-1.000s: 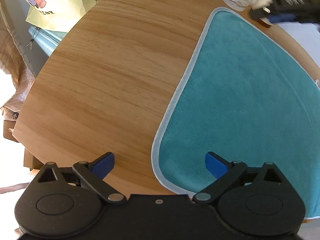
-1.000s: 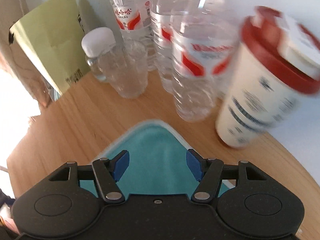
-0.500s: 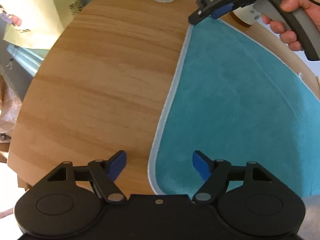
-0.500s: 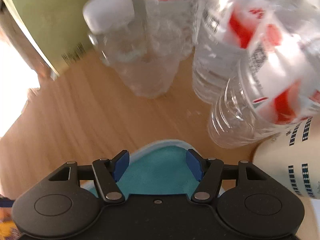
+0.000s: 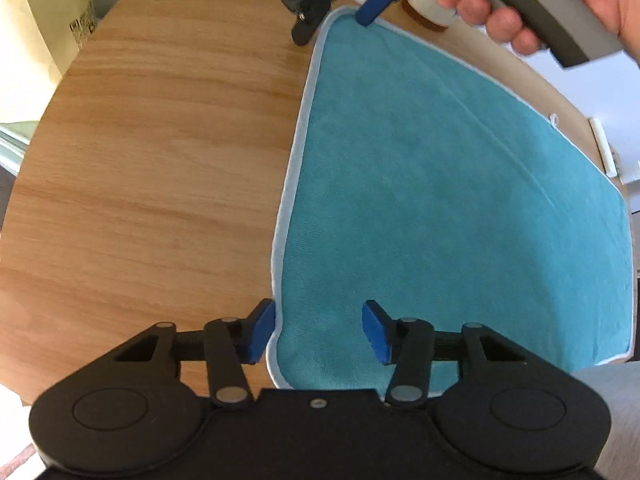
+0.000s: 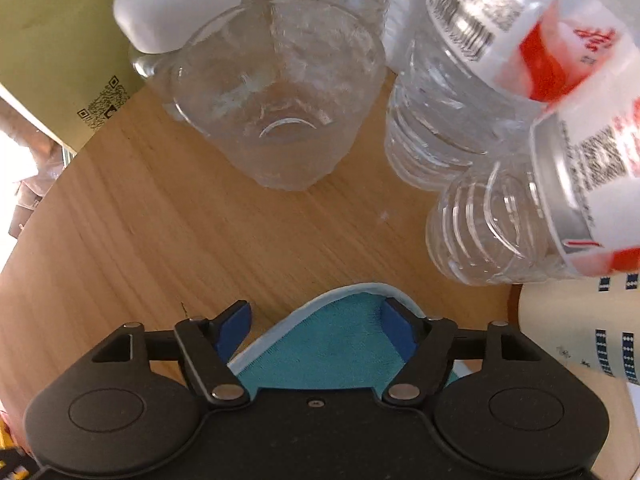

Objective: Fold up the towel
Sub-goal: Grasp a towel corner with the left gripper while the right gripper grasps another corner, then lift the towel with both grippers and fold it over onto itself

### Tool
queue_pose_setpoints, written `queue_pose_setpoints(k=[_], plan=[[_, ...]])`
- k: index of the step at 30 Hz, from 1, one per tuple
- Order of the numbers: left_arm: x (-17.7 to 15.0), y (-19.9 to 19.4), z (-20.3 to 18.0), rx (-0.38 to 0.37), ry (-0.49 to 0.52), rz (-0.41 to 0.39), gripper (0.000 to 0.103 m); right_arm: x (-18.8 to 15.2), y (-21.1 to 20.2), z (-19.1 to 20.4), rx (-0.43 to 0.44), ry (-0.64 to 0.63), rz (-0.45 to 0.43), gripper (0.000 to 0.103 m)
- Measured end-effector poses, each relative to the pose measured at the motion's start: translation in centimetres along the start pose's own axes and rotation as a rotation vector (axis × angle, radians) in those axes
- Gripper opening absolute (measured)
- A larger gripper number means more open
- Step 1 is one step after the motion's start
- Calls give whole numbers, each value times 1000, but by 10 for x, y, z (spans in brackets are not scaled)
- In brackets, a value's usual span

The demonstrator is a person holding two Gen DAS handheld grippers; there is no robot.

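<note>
Flat on the table, the teal towel lies between both unclenched hand-held grippers.

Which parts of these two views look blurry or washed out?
Left wrist view: the right tool and the hand holding it are motion-smeared, while the towel is fairly sharp. Right wrist view: the water bottles are blurred, and daylight blows out the left edge.
</note>
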State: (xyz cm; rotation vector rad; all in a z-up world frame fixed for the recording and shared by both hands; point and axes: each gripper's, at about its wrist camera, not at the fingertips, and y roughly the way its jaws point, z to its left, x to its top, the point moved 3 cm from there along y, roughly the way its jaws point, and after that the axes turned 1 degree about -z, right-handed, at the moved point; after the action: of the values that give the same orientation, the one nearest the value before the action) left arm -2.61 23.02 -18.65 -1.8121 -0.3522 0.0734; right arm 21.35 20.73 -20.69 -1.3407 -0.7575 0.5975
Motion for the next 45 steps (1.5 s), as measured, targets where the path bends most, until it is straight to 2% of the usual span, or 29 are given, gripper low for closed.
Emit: queue_pose_setpoints(k=[2, 3, 4, 5, 7, 8, 9, 12, 13, 18, 23, 26, 27, 32, 36, 45], plan=[[0, 1, 4, -37, 5, 4, 33, 1, 0, -1, -3, 19, 13, 75], [1, 2, 5, -51, 4, 5, 25, 0, 0, -1, -4, 26, 14, 71], [3, 3, 5, -53, -1, 6, 21, -1, -2, -3, -7, 39, 14, 64], [3, 3, 7, -58, -6, 8, 21, -3, -4, -6, -11, 56, 12, 59], [4, 4, 8, -65, -11, 11, 18, -5, -6, -11, -16, 75, 9, 40], [6, 4, 6, -63, 0, 10, 18, -7, -8, -14, -18, 88, 7, 35], [6, 4, 5, -62, 15, 6, 17, -8, -9, -18, -21, 102, 5, 24], [5, -2, 5, -80, 48, -10, 12, -15, -11, -28, -5, 164, -8, 13], [5, -3, 6, -84, 57, -13, 8, -16, -12, -29, 4, 171, -9, 12], [7, -13, 17, -109, 69, -36, 7, -20, -25, -19, 104, 209, -38, 11], [4, -12, 27, -91, 33, -37, 7, -19, -38, 4, 116, 178, -86, 11], [-1, -21, 25, -71, 45, -67, 7, 1, -38, 8, 130, 179, -102, 11], [-4, -27, 25, -76, 46, -83, 7, 19, -36, 21, 129, 176, -106, 11], [-14, -45, 35, -64, 37, -100, 7, 42, -36, 55, 151, 150, -140, 11], [-19, -53, 43, -68, 11, -95, 7, 36, -48, 51, 165, 138, -157, 11], [-17, -68, 23, -99, 79, -97, 7, -6, -90, 11, 206, 182, -232, 11]])
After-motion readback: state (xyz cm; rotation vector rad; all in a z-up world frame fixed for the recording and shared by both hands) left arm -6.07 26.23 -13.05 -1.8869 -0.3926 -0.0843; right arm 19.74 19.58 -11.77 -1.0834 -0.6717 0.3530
